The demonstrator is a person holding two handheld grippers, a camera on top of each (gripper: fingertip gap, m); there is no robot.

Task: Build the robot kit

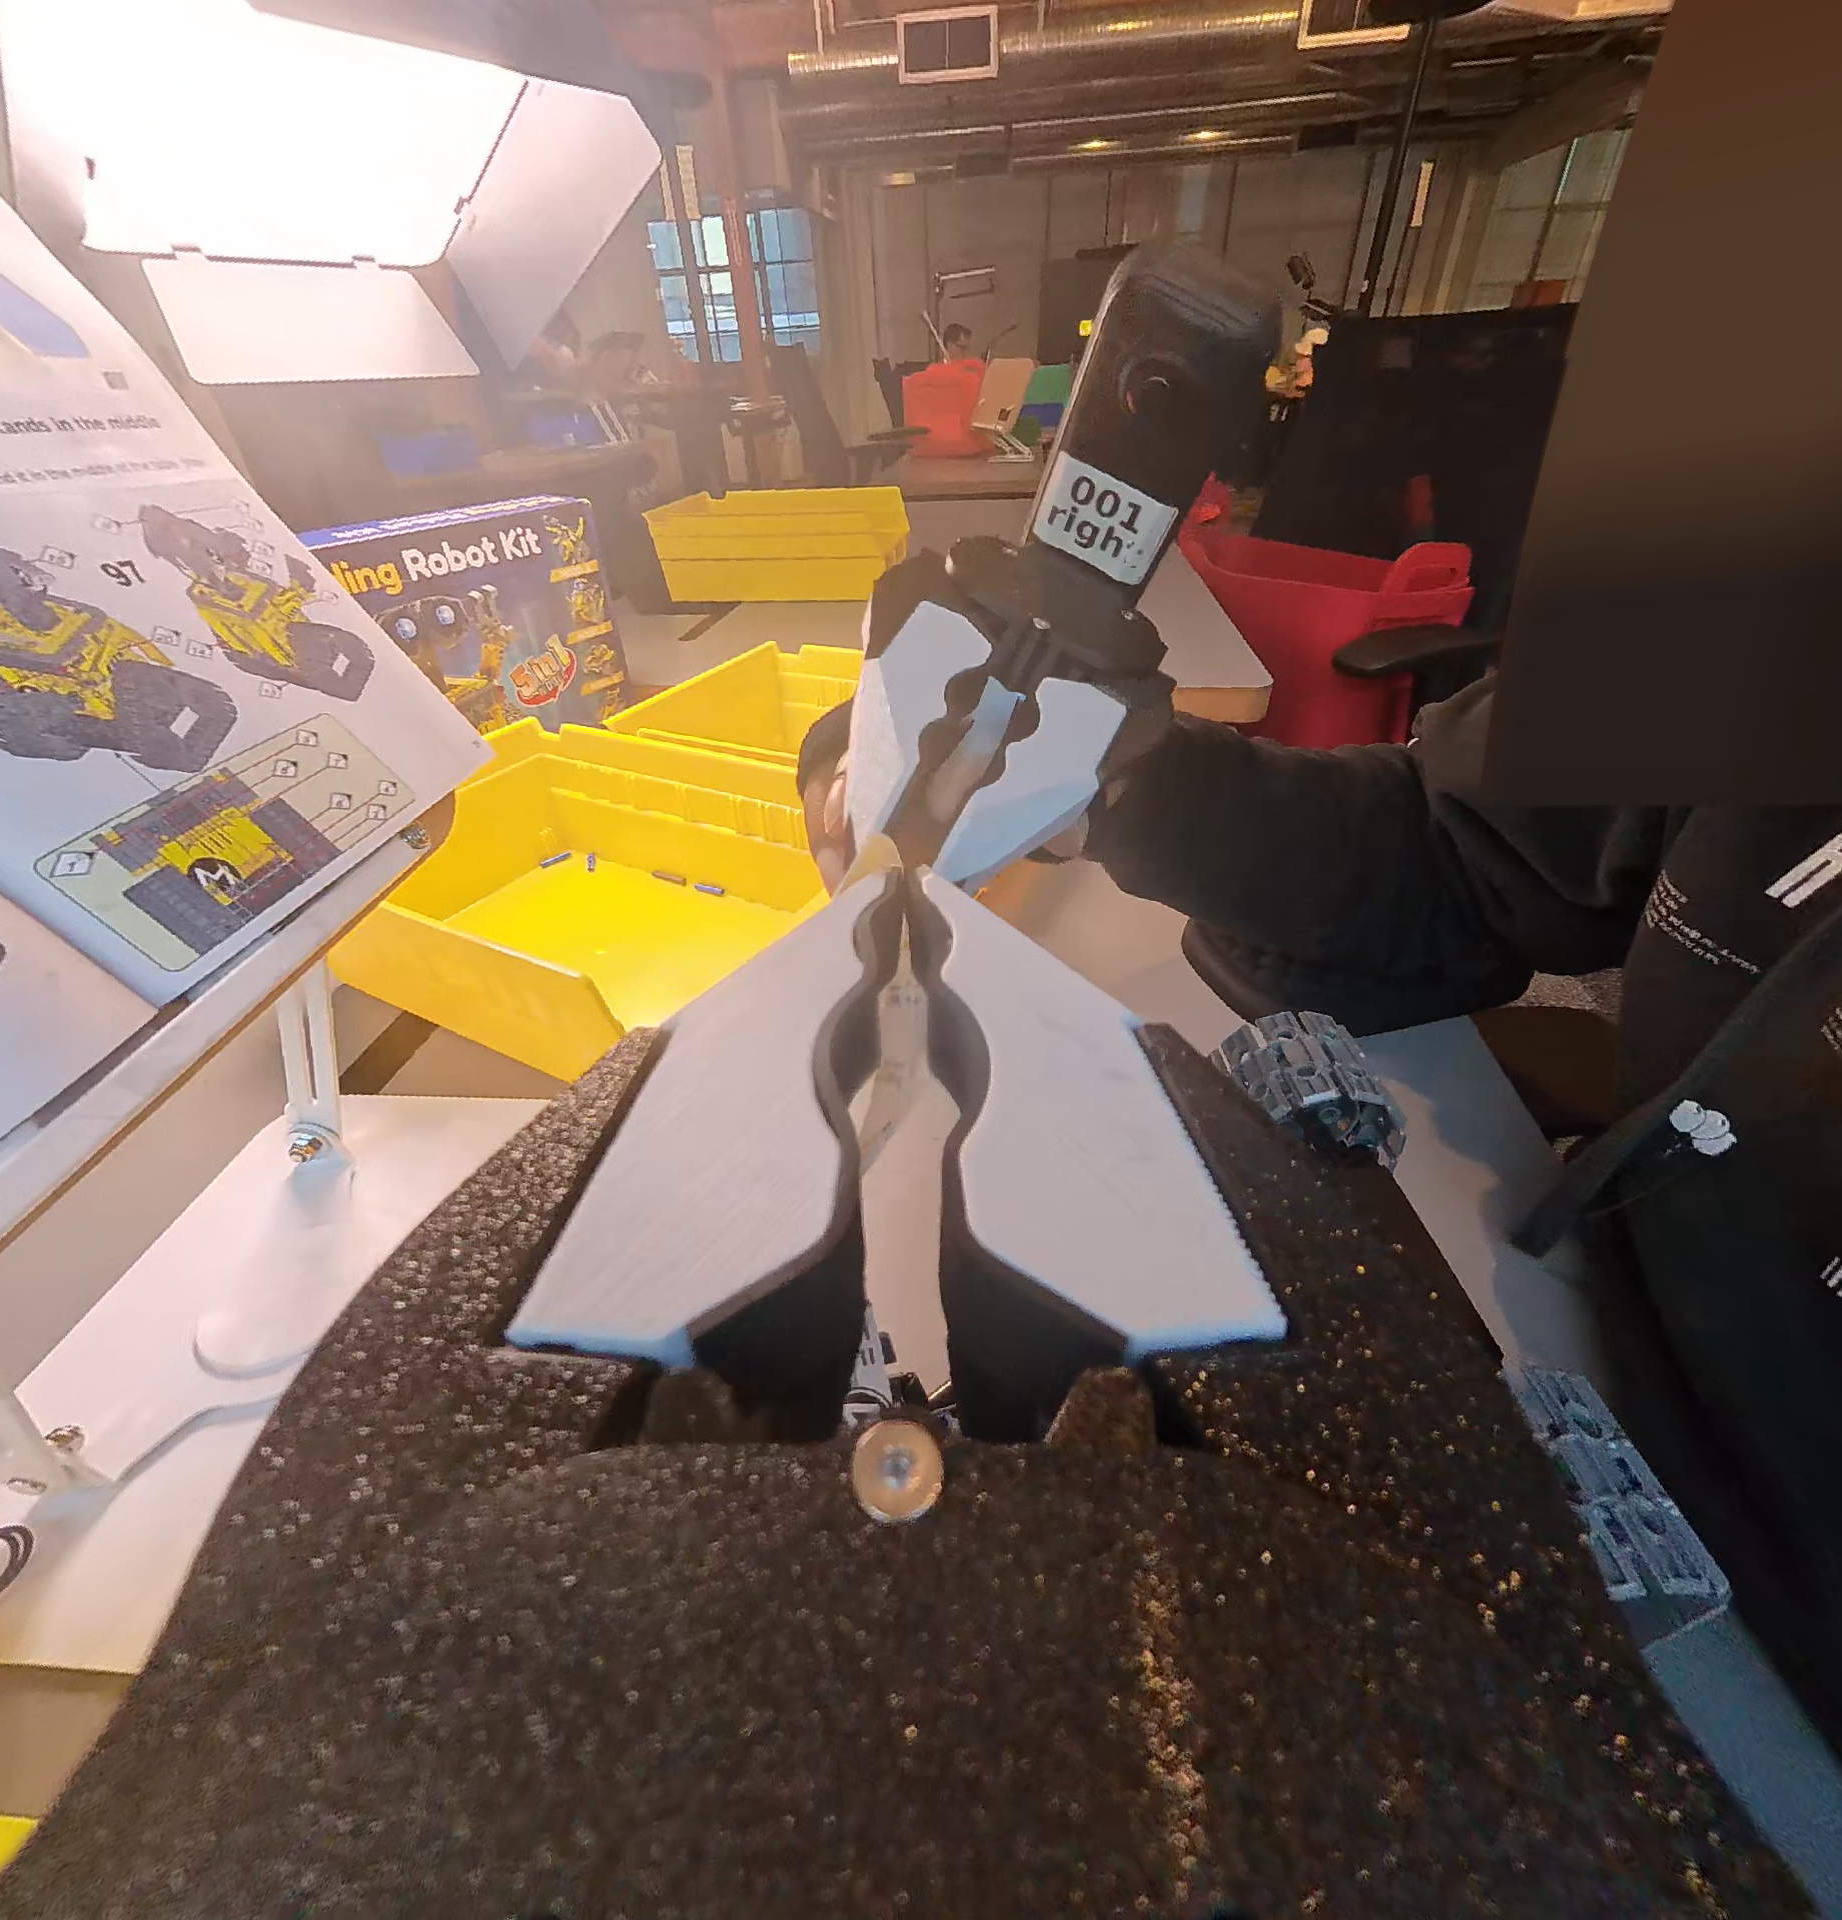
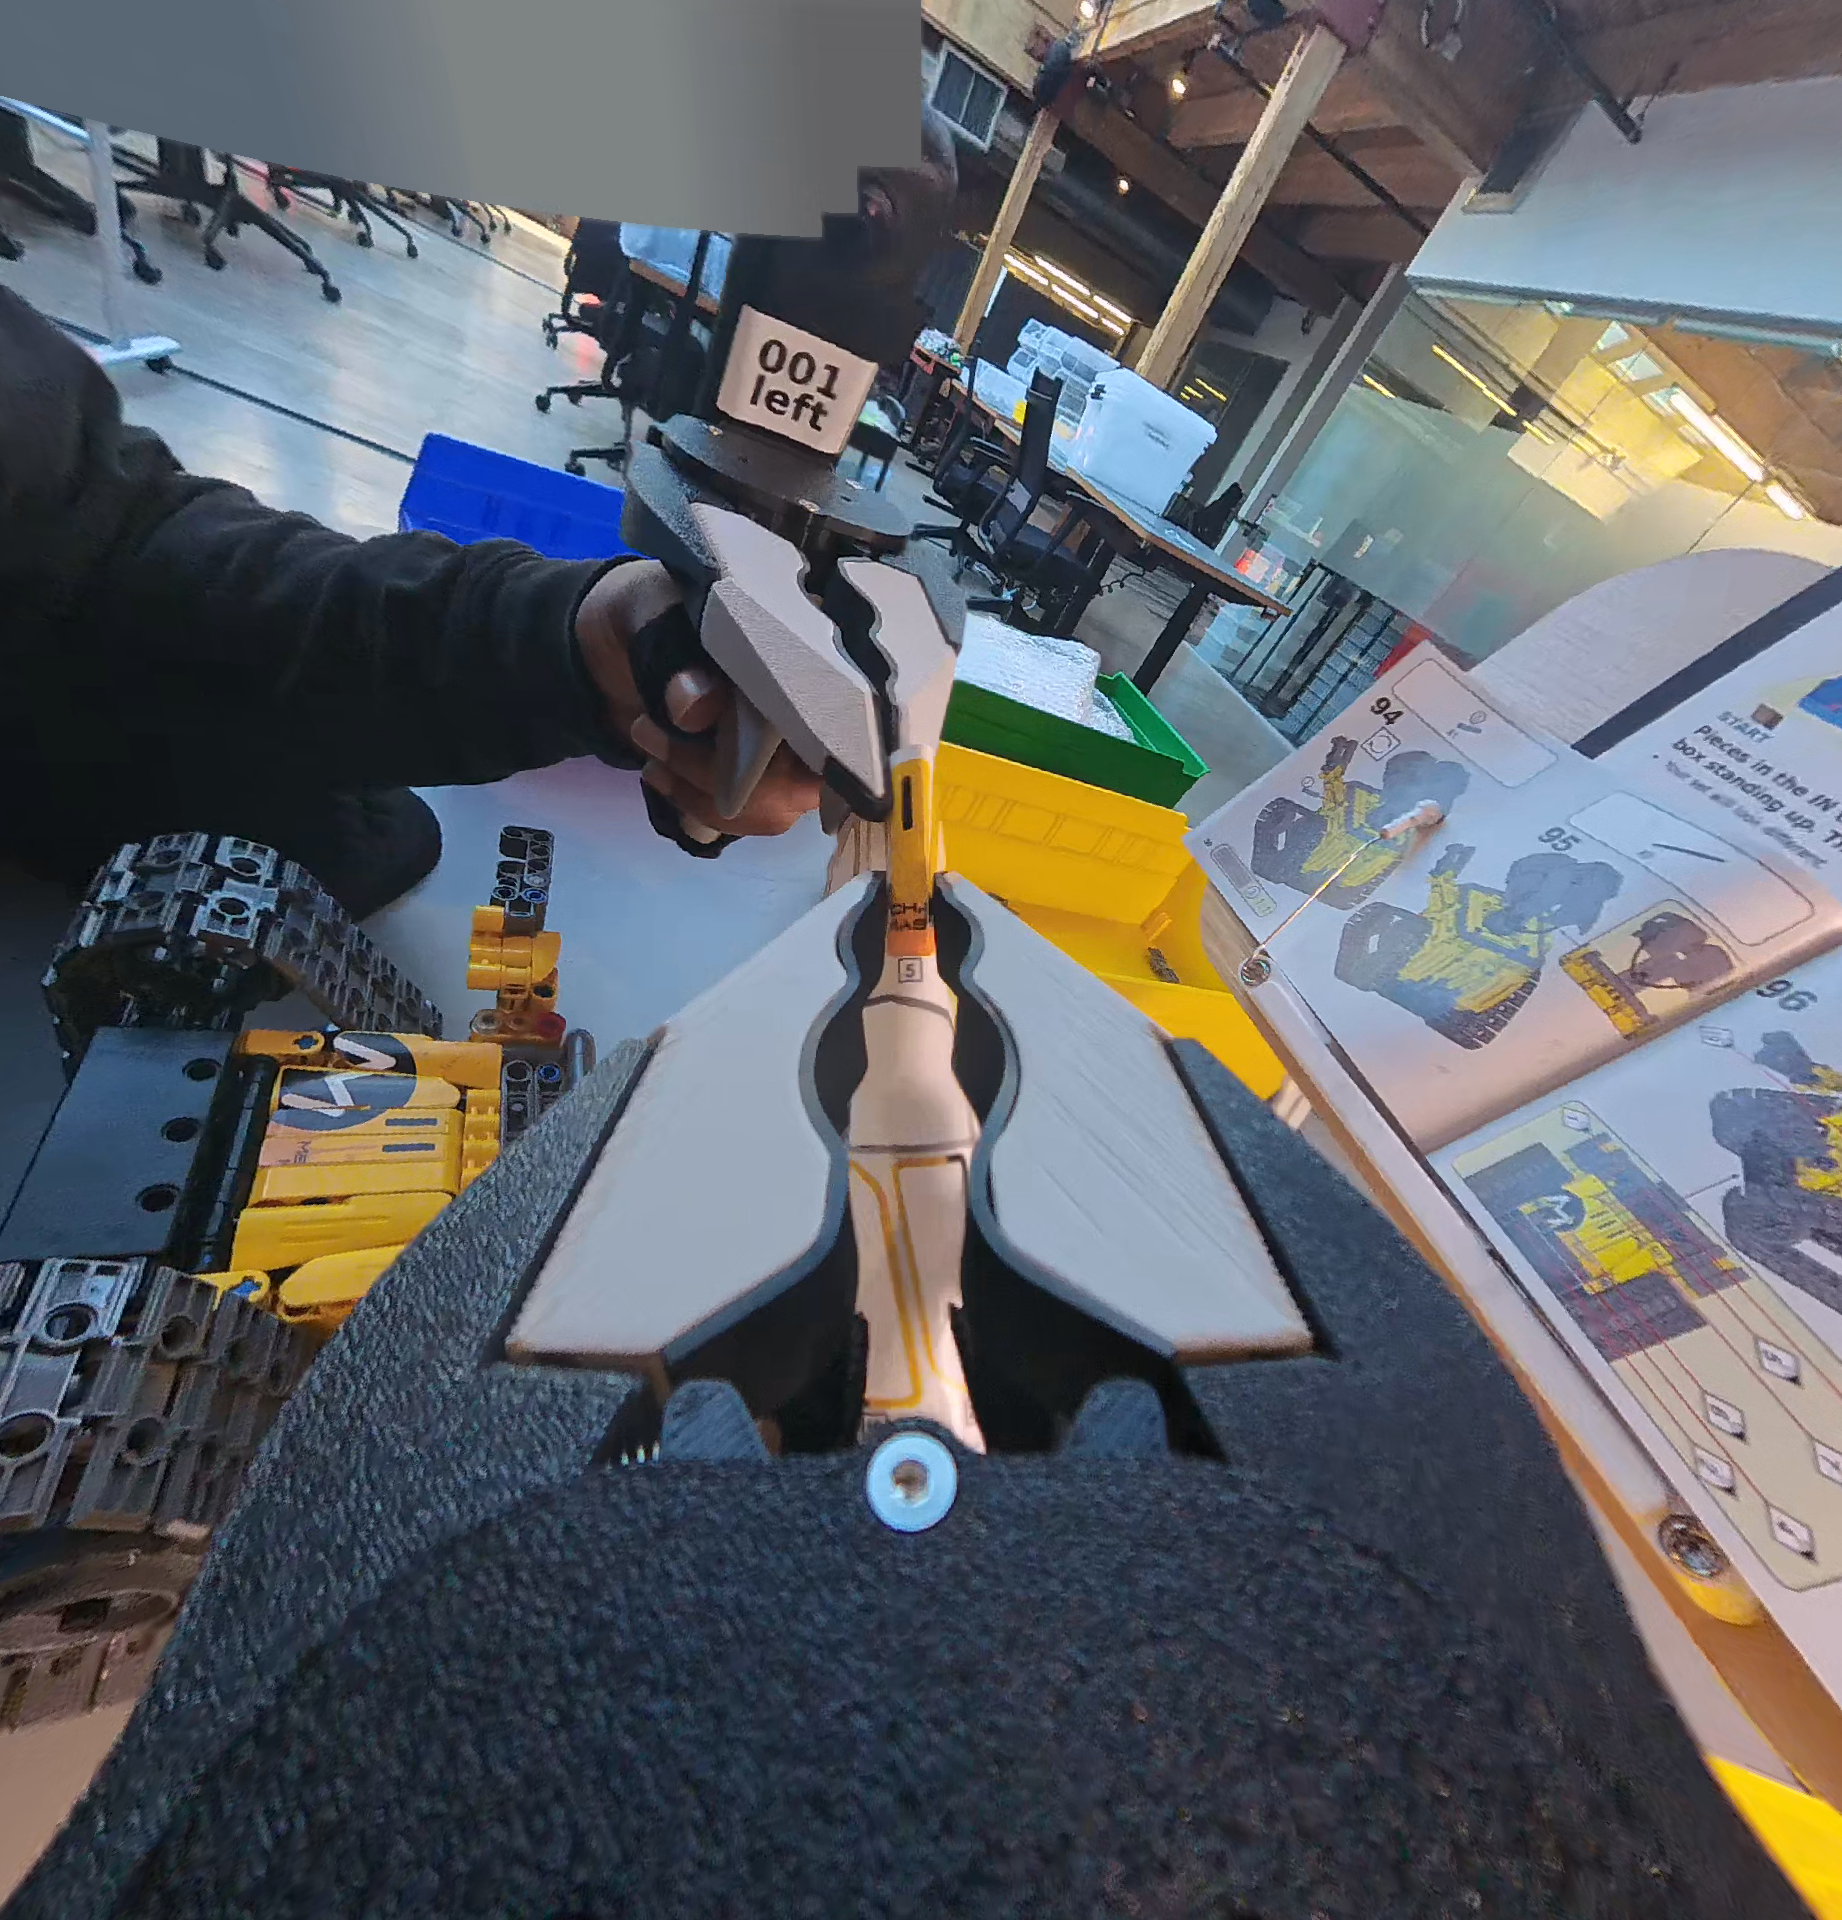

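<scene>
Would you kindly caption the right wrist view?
Both grippers, right and left, pinch a sticker sheet beside a tracked brick model.

Your left wrist view is blown out upper left of the gripper: a light panel (image 1: 273, 125) glares hard and washes the instruction sheet (image 1: 138, 644) beside it. Right wrist view is evenly lit, cooler. Both show fisheye bending at the edges, and your finger edges look slightly motion-blurred.
</scene>
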